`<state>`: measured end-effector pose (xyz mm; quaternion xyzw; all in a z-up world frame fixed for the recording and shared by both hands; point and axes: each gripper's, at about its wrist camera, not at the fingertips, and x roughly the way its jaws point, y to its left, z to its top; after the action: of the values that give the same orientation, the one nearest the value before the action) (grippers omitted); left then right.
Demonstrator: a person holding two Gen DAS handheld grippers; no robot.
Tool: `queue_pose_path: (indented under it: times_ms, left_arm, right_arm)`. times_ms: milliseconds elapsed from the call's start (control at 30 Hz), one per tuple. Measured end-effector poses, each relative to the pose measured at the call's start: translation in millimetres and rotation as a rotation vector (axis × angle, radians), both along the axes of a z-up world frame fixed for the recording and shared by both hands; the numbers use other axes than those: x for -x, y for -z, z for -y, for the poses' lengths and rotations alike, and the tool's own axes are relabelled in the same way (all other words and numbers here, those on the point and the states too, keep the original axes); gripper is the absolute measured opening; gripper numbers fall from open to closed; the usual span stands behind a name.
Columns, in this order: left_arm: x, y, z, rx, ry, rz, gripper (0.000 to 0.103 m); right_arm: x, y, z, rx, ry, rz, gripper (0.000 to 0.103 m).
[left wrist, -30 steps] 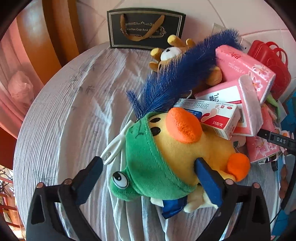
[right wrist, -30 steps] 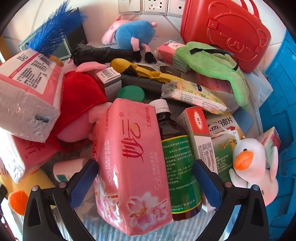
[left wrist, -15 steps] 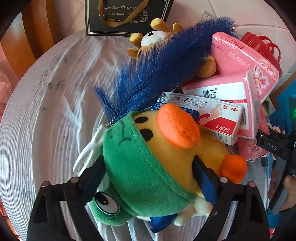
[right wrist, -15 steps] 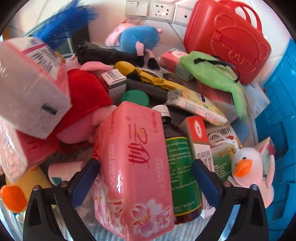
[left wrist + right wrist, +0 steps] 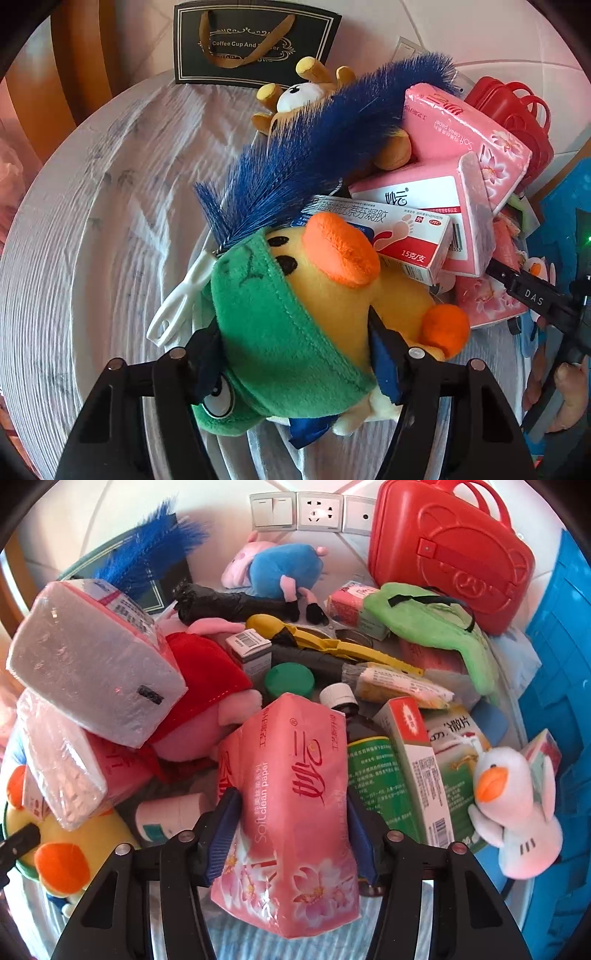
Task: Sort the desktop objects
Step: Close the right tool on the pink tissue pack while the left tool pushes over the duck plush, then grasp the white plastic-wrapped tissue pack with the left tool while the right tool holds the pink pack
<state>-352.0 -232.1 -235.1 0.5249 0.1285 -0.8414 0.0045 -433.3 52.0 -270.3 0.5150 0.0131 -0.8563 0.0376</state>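
The left tool (image 5: 291, 360) is closing, pads against the yellow duck plush (image 5: 314, 310) in its green hood on the cloth-covered surface (image 5: 110, 192), with a blue feather duster (image 5: 317, 147) and a red-and-white medicine box (image 5: 402, 236) crowding its head. The right tool (image 5: 291, 834) is closing on an upright pink tissue pack (image 5: 291, 805), a dark bottle (image 5: 369, 768) touching its side. Only the right view shows the red case (image 5: 450, 550) and white duck toy (image 5: 513, 805); only the left shows the black gift bag (image 5: 255, 40).

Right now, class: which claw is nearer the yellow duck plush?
Left. The left claw is closing around the yellow duck plush; the right claw is closing on a pink tissue pack beside it.
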Motion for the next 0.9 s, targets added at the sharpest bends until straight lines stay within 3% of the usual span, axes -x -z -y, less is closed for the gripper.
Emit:
queue_pose_path:
  times_ms: [200, 533, 633, 700, 733, 833, 900]
  left_arm:
    - [-5, -6, 2, -0.003, -0.003, -0.013, 0.067]
    - [-14, -42, -3, 0.028, 0.016, -0.088, 0.064]
    - [-18, -50, -5, 0.022, 0.029, -0.099, 0.059]
    - [-21, -56, -7, 0.02, 0.039, -0.106, 0.049]
    - [-23, -62, -8, 0.024, 0.042, -0.116, 0.036]
    - [-25, -73, -13, 0.052, 0.062, -0.112, 0.034]
    - [-25, -77, -16, 0.09, 0.042, -0.11, 0.039]
  right_arm:
    - [-12, -3, 1, 0.015, 0.006, 0.001, 0.053]
    - [-24, -31, -9, 0.036, 0.033, -0.04, 0.053]
    - [-28, -43, -12, 0.046, 0.039, -0.048, 0.053]
    - [-32, -53, -14, 0.053, 0.044, -0.06, 0.053]
    - [-33, -57, -16, 0.055, 0.046, -0.063, 0.053]
    - [-37, -70, -18, 0.063, 0.05, -0.077, 0.053]
    - [-38, -73, -18, 0.059, 0.046, -0.079, 0.053]
